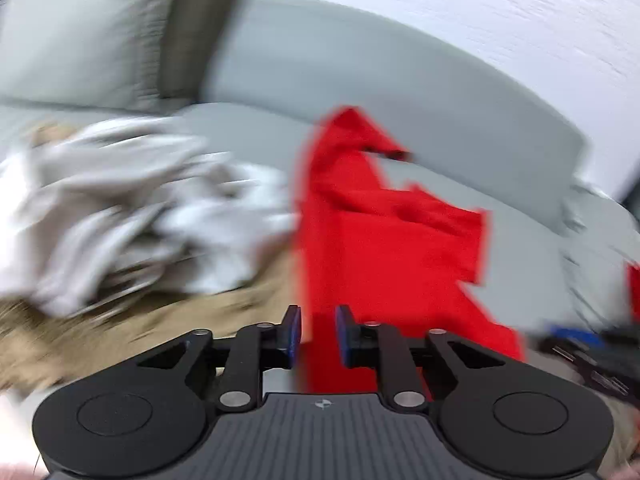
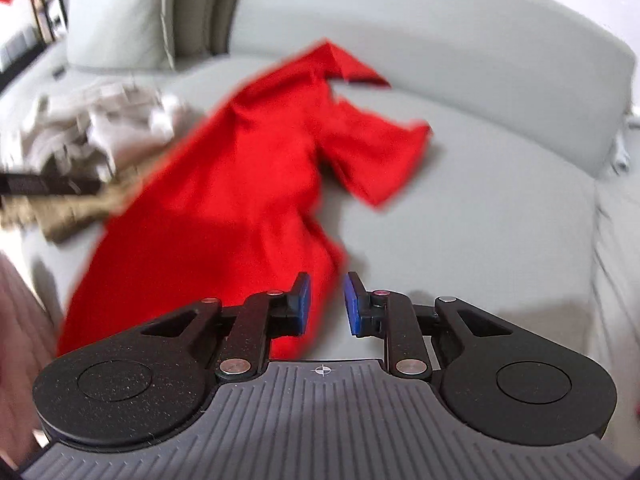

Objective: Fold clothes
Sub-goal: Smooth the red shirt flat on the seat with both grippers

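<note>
The left gripper has its two blue pads a little apart, and the red shirt shows in the gap between them. The picture does not let me tell whether the pads press the cloth or only stand over it. The right gripper also has its pads parted with a narrow gap. The edge of the shirt passes by its left pad, while grey cushion shows behind the rest of the gap, so a grip cannot be told here either.

From the right wrist view the red shirt lies stretched on the grey sofa — its body runs from the gripper toward 11 o'clock, one short sleeve spreads toward 1 o'clock, and the collar end points to 12 o'clock near the backrest.

At 9 to 10 o'clock of the shirt sits a crumpled pile of pale clothes, blurred, and under it a tan garment. In the left wrist view this pale pile fills the 9 o'clock side, touching the shirt edge.

A light cushion stands against the backrest at 11 o'clock — well apart from the shirt.
</note>
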Motion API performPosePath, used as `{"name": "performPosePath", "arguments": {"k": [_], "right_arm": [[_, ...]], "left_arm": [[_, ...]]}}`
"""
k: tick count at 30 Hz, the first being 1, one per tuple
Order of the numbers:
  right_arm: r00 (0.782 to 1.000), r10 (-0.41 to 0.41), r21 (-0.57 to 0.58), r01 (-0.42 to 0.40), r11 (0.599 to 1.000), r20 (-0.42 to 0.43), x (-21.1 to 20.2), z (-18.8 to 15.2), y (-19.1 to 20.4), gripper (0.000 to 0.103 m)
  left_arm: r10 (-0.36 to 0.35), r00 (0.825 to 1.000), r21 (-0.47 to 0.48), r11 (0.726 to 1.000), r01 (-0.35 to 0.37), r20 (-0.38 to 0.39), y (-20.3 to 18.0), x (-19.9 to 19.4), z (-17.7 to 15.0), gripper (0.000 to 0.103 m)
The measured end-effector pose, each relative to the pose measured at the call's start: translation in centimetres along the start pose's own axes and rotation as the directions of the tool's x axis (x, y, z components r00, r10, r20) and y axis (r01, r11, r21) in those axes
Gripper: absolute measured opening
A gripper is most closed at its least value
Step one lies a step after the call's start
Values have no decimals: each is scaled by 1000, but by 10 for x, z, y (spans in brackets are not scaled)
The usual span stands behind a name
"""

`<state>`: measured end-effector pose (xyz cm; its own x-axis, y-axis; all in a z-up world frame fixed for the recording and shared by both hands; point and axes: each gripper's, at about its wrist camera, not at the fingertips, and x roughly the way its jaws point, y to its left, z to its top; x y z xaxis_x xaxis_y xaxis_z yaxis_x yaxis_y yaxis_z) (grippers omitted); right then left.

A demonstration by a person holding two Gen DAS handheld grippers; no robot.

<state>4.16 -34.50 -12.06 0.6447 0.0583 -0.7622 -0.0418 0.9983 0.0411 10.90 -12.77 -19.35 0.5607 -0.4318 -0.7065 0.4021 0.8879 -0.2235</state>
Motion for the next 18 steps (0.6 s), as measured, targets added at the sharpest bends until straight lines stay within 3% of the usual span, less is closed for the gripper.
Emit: {"name": "performPosePath", "arguments": {"k": [4,6,8,10,11,13,15,16,18], "right_arm": [[999,42,-61,-41,997,16,47,31,17,25],[998,58,-80,-58,995,3,75,42,25,25],[999,41,-104,-44,994,-33,100,46,30,23],[996,-4,-132,-7,991,-86,124,46,29,19],[993,-42,-119,28,992,-111,131,44,19,19],[992,-53,-18,51,999,-116,126,45,-3,19],[995,-40,92,48,995,-88,107,45,-28,29],[998,-40,122,46,991,-47,98,48,-36,32],[998,-50,137,45,990,32,89,56,-43,32]], "left_arm": [[-16,999,102,995,21,-44,-10,53,12,21],[43,998,116,993,-37,-56,-3,76,16,21],[113,991,132,986,-103,-67,5,100,19,9],[102,991,4,995,-102,-84,24,100,24,8],[100,991,-12,995,-102,-83,26,98,26,8],[111,993,51,993,-109,-37,17,90,30,8],[54,997,155,986,-62,50,-4,85,45,19],[37,995,218,974,-55,88,-17,85,52,30],[53,990,335,937,-96,133,-40,96,64,36]]}}
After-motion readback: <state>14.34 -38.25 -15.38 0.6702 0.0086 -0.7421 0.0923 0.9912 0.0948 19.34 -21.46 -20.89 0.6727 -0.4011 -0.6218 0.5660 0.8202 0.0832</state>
